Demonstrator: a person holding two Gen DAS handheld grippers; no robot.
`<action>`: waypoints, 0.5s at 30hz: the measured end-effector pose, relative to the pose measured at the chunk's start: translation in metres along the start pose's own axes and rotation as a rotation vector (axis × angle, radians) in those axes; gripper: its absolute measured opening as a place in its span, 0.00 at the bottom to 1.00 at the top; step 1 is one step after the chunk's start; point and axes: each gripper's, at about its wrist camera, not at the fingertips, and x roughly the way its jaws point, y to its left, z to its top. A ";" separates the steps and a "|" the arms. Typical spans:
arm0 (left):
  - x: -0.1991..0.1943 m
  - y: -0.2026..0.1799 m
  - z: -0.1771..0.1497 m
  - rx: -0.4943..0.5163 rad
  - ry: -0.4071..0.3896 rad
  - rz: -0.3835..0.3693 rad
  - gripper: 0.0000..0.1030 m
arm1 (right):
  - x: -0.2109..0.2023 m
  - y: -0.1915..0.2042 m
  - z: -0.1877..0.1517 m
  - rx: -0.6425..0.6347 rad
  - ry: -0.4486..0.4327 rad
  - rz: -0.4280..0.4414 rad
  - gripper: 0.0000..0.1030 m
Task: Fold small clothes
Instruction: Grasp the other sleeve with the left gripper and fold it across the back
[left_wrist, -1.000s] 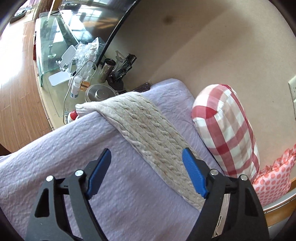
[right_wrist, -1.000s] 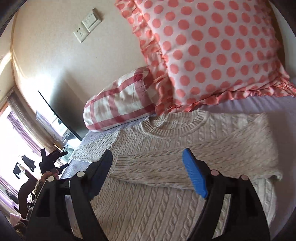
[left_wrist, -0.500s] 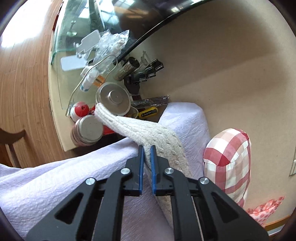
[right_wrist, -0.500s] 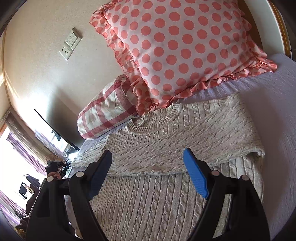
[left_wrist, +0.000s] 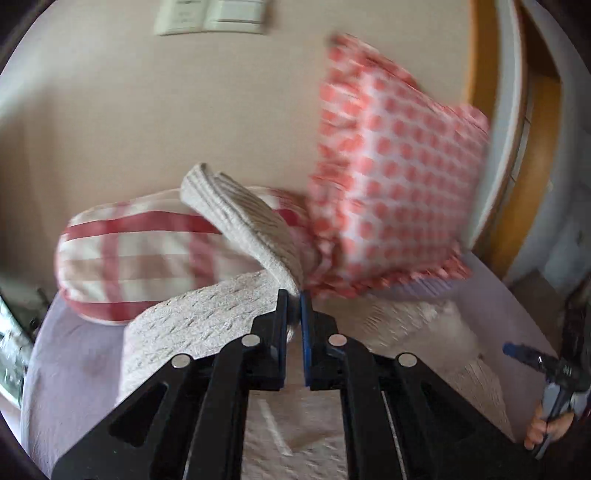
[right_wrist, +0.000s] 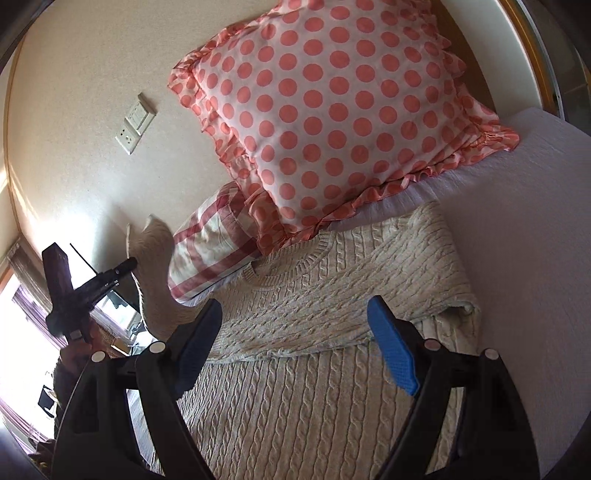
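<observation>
A cream cable-knit sweater (right_wrist: 325, 295) lies flat on the lilac bedspread (right_wrist: 524, 258), its right sleeve folded across the chest. My left gripper (left_wrist: 293, 295) is shut on the sweater's left sleeve (left_wrist: 243, 221) and holds it lifted above the body of the sweater (left_wrist: 192, 325). In the right wrist view the raised sleeve (right_wrist: 155, 280) hangs at the left, beside the left gripper's black body (right_wrist: 88, 291). My right gripper (right_wrist: 295, 332) is open and empty, hovering over the sweater's middle. It also shows at the right edge of the left wrist view (left_wrist: 543, 365).
A pink polka-dot pillow (right_wrist: 332, 110) and a red-checked pillow (right_wrist: 210, 251) lean on the beige wall at the head of the bed. A wall socket and switch (right_wrist: 135, 127) are above them. A window and a side table are at the far left.
My left gripper closed on the left sleeve at the bed's edge, then lifted it and swung round toward the pillows. My right gripper has drawn back a little and stays open.
</observation>
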 end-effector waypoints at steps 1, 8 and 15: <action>0.021 -0.042 -0.013 0.086 0.050 -0.048 0.07 | 0.001 -0.005 0.000 0.017 0.008 -0.008 0.80; 0.058 -0.116 -0.094 0.252 0.221 -0.134 0.12 | 0.005 -0.032 0.005 0.097 0.087 -0.054 0.80; -0.018 -0.035 -0.108 0.067 0.129 -0.002 0.43 | 0.038 -0.043 -0.001 0.047 0.237 -0.149 0.63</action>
